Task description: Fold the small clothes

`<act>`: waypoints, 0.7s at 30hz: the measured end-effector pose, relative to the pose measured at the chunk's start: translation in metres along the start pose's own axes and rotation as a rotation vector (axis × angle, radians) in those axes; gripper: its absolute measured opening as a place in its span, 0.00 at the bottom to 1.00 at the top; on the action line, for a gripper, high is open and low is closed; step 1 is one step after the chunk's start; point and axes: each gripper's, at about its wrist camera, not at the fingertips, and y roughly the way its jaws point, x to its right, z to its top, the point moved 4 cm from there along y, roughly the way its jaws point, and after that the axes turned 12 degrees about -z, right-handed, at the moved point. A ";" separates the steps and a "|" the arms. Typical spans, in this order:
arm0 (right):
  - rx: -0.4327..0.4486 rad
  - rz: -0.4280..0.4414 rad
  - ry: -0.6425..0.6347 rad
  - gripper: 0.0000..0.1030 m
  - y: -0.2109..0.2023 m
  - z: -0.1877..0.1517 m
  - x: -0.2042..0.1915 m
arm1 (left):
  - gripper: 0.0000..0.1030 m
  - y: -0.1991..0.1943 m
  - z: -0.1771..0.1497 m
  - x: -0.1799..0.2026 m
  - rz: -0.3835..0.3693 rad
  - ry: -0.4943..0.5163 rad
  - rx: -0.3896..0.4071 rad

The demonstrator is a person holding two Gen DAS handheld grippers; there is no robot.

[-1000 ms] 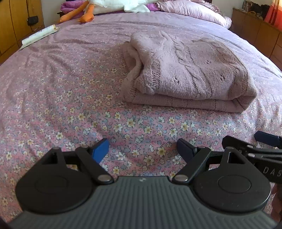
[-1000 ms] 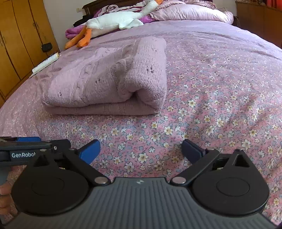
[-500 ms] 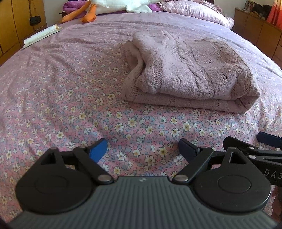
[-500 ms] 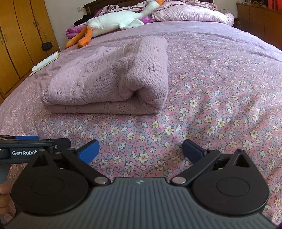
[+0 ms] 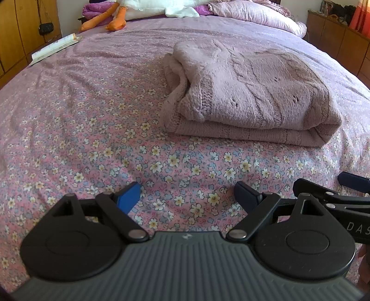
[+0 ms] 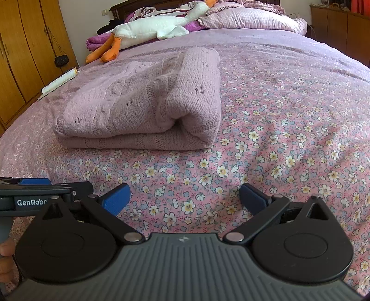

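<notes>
Lying folded on the bed, the sweater [image 5: 249, 92] formed a thick mauve bundle of knit layers, its rolled fold facing the near side and a flat ribbed layer showing underneath. It rested on the bedspread [image 5: 81, 120], a pink cloth printed with small flowers, roughly in the middle of the bed and well ahead of both grippers. From the right wrist view the sweater [image 6: 143, 108] sat ahead and to the left, its rounded end toward the right.

The left gripper [image 5: 188, 196] hung over the flowered cloth with its blue-padded fingers spread wide, nothing between them but bedspread. The right gripper [image 6: 185, 199] stood likewise splayed and empty, near the sweater's front edge yet apart from it. Each gripper showed at the edge of the other's view: the right one at the right in the left view, the left one at the left in the right view, with fingers of a hand [image 6: 5, 259] below it.

Farther back a goose toy [image 6: 150, 27] with orange legs lay near the pillows [image 6: 252, 18]. A white tube [image 5: 55, 47] rested at the bed's left edge, beside a wooden wardrobe [image 6: 25, 53], where a small dark purse [image 6: 61, 60] hung
</notes>
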 end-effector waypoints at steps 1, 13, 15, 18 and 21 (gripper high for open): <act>0.000 0.000 0.000 1.00 0.000 0.000 0.000 | 0.87 0.000 0.000 0.000 0.000 0.000 0.000; 0.002 0.000 -0.003 1.00 0.001 0.000 0.000 | 0.87 0.000 0.000 0.000 -0.001 -0.001 -0.001; 0.002 -0.001 -0.003 1.00 0.001 0.000 0.000 | 0.87 0.000 0.000 0.000 0.000 -0.001 -0.001; 0.003 -0.001 -0.004 1.00 0.001 -0.001 0.000 | 0.87 0.000 0.000 0.000 -0.001 -0.001 -0.001; 0.004 -0.001 -0.007 1.00 0.001 -0.001 0.000 | 0.87 0.000 0.000 0.000 -0.001 -0.001 -0.001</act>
